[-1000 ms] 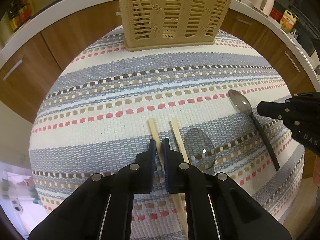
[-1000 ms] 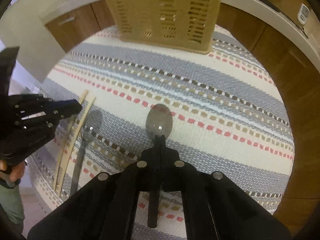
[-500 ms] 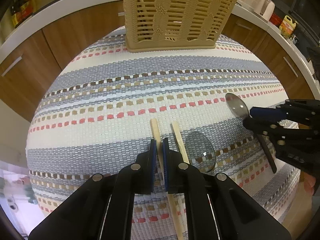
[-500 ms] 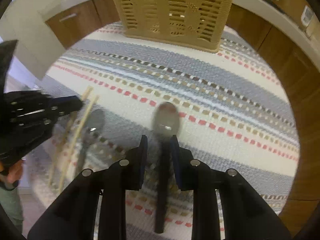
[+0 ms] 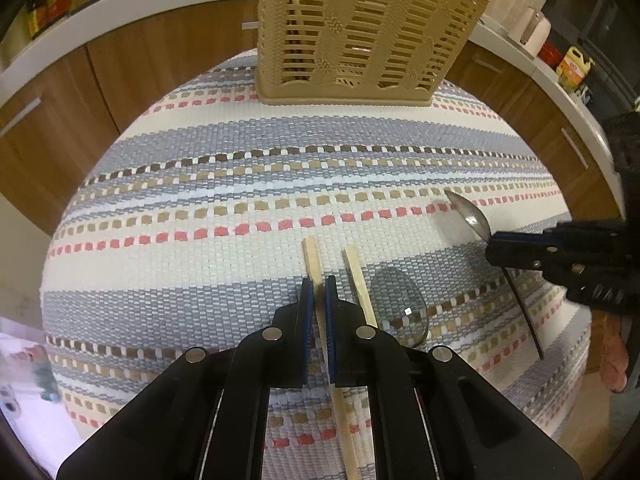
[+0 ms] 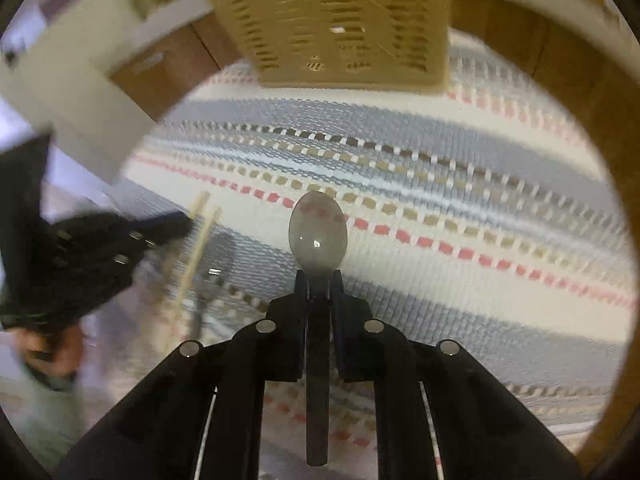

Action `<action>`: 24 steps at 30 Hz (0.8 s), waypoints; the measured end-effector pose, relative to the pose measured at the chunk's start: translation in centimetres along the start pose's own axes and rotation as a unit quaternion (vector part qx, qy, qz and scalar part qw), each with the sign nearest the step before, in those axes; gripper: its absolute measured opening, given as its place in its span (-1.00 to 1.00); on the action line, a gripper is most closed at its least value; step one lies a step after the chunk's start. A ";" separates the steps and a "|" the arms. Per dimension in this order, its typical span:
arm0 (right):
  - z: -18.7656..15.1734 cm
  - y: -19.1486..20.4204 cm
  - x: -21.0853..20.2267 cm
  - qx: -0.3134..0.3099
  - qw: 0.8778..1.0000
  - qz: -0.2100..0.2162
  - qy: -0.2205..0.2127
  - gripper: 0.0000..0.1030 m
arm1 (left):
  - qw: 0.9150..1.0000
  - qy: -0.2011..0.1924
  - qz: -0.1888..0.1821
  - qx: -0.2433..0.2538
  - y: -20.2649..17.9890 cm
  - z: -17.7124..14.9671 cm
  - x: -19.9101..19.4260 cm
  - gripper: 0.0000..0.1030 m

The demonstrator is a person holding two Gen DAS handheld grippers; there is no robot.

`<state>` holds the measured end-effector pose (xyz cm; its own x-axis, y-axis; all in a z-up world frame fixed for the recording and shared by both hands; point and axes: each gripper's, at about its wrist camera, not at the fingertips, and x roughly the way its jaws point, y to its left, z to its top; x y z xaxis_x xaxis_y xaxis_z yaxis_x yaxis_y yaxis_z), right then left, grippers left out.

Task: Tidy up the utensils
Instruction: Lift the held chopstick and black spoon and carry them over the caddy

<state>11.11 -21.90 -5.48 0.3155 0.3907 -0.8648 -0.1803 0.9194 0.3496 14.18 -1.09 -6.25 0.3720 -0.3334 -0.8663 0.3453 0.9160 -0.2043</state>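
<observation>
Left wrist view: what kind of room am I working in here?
Most likely a home kitchen: wooden cabinet fronts under a white countertop, a yellow bottle on it, and a slatted utensil holder on a striped woven mat.

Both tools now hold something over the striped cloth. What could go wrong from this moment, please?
1. The left tool pinches only one chopstick; the other chopstick lies free beside it and may be knocked or left behind.
2. The right tool grips the spoon near its bowl, so the long handle hangs behind and might pivot or slip.
3. The right view is blurred, so the basket could be bumped.
</observation>
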 end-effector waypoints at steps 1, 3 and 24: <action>-0.1 -1.1 -0.2 0.023 0.999 0.023 0.002 -0.82 | 1.000 0.000 -0.005 -0.004 0.2 0.0 0.0 -0.93; -0.3 -3.1 -0.5 0.057 0.997 0.047 0.001 -0.82 | 1.000 0.000 -0.008 -0.007 0.3 0.0 0.0 -0.93; 0.4 -1.9 -2.4 -0.040 0.986 -0.156 -0.046 -0.82 | 0.999 0.022 -0.022 -0.016 1.0 2.2 0.1 -1.00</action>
<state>11.02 -24.55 -3.89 0.4490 0.0948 -0.8885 -0.1328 0.9904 0.0386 16.43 -0.68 -5.52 0.3192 -0.3637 -0.8751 0.3332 0.9075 -0.2556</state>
